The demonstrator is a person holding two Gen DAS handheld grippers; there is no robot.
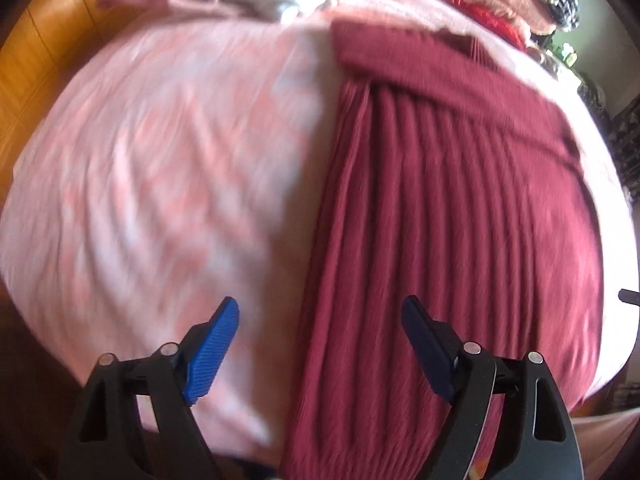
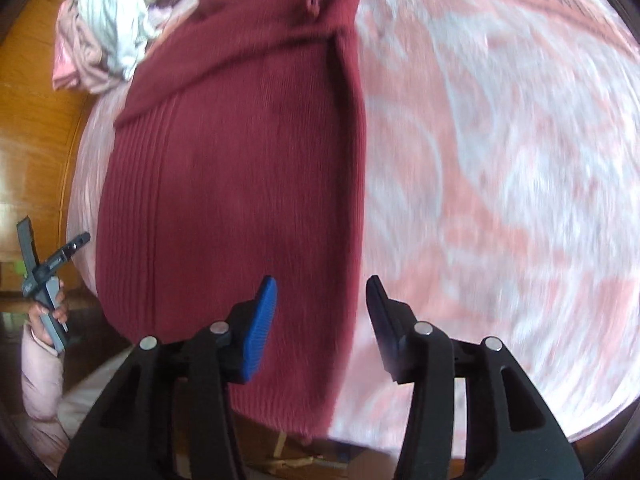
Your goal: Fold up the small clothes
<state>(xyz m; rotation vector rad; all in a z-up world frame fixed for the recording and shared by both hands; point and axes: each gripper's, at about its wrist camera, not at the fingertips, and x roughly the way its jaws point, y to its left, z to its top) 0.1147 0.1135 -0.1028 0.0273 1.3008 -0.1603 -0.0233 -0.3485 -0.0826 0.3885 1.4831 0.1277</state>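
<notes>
Bed cover (image 1: 168, 168): pink and white mottled cloth, blurred, filling most of both wrist views; in the right wrist view it runs from 12 to 5 o'clock, with dark lettering along its far edge that is too smeared to read.
Maroon garment (image 2: 240, 168): ribbed knit, lying flat on the bed cover in a long folded panel; it fills the left wrist view from 1 to 6 o'clock and the right wrist view from 11 to 6 o'clock. A folded flap crosses its far end, and a small loop sits on that flap near 12 o'clock.
Clothes pile (image 2: 108, 28): grey-white and pale pink pieces, bunched at 10 o'clock in the right wrist view, at the garment's far corner.
Wooden floor (image 2: 36, 128): orange-brown boards at 9 o'clock.
Left gripper (image 1: 320, 312): blue pads spread wide above the garment's left edge, nothing between them.
Right gripper (image 2: 322, 292): pads apart at a middling gap over the garment's right edge, not pressing on the cloth.
Person's hand (image 2: 48, 314): at 8 o'clock, pink sleeve, gripping the other tool's handle.
</notes>
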